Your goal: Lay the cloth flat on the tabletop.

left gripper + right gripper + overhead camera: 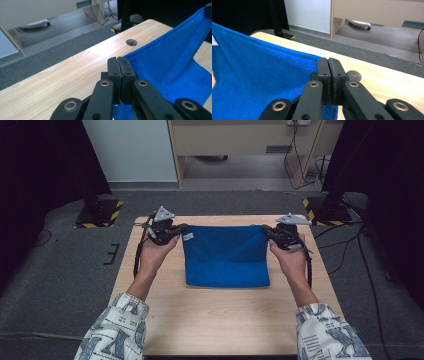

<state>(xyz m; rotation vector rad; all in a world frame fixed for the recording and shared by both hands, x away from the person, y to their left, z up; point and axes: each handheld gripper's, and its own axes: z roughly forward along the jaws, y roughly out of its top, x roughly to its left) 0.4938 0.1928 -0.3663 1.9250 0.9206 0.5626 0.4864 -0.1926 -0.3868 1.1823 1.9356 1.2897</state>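
**Blue cloth pinched at both far corners, fold partly made**

Blue microfibre cloth [226, 255] lay near the middle of the wooden table [210, 320], its far edge lifted and stretched between the two claws. The left claw [175, 231] was clamped shut on the far left corner, and the left gripper view showed the jaws pressed together with the cloth's hem caught between them. The right claw [267, 231] gripped the far right corner the same way. The near part of the cloth rested flat on the table, apparently already doubled once, so one fold looked done. What seemed left was to carry the raised edge over, lay it down square and let go of both corners. A small white label [188, 237] sat at the cloth's far left corner; its print was too small to read. No other writing could be made out.
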